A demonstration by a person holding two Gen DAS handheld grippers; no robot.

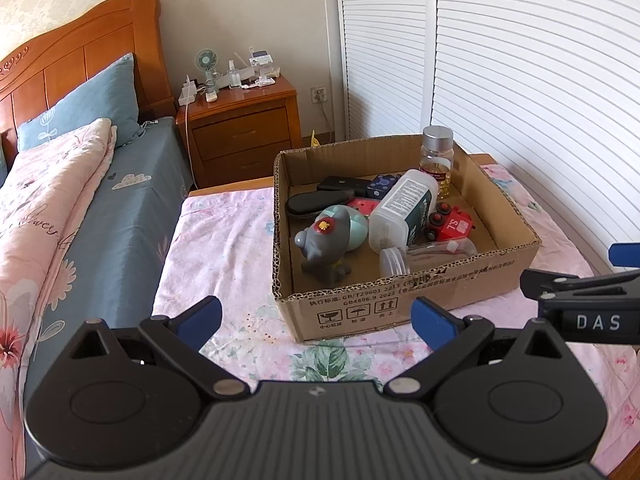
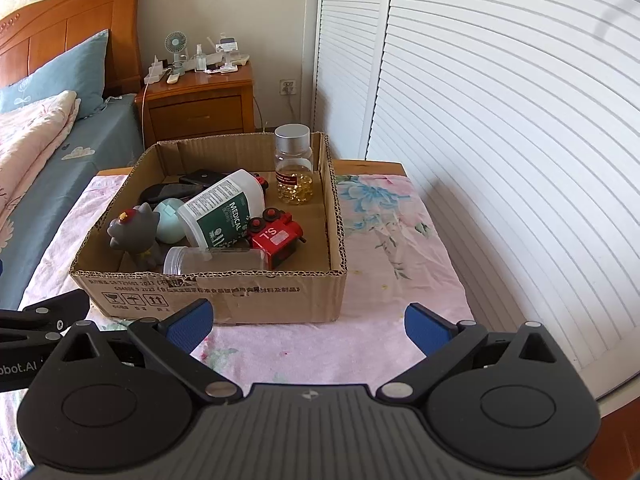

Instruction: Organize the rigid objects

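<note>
A shallow cardboard box (image 1: 400, 300) (image 2: 224, 296) stands on a floral cloth. Inside lie a grey cat figure (image 1: 320, 248) (image 2: 134, 232), a teal egg (image 1: 354, 226) (image 2: 170, 220), a white "MEDICAL" bottle (image 1: 404, 208) (image 2: 222, 208), a red toy train (image 1: 450, 226) (image 2: 278, 238), a clear jar on its side (image 1: 416, 258) (image 2: 212, 260) and black cases (image 1: 316, 202) (image 2: 200, 178). A capsule bottle (image 1: 437, 160) (image 2: 294, 168) stands upright in the far corner. My left gripper (image 1: 318, 322) and right gripper (image 2: 306, 326) hover open before the box's near wall, both empty.
A bed with a pink quilt (image 1: 44, 208) and blue pillow (image 1: 88, 100) lies to the left. A wooden nightstand (image 1: 240, 128) (image 2: 196, 100) with a small fan stands behind. White louvred doors (image 1: 520, 100) (image 2: 500, 120) line the right side. The right gripper's body (image 1: 588, 300) shows at the left view's edge.
</note>
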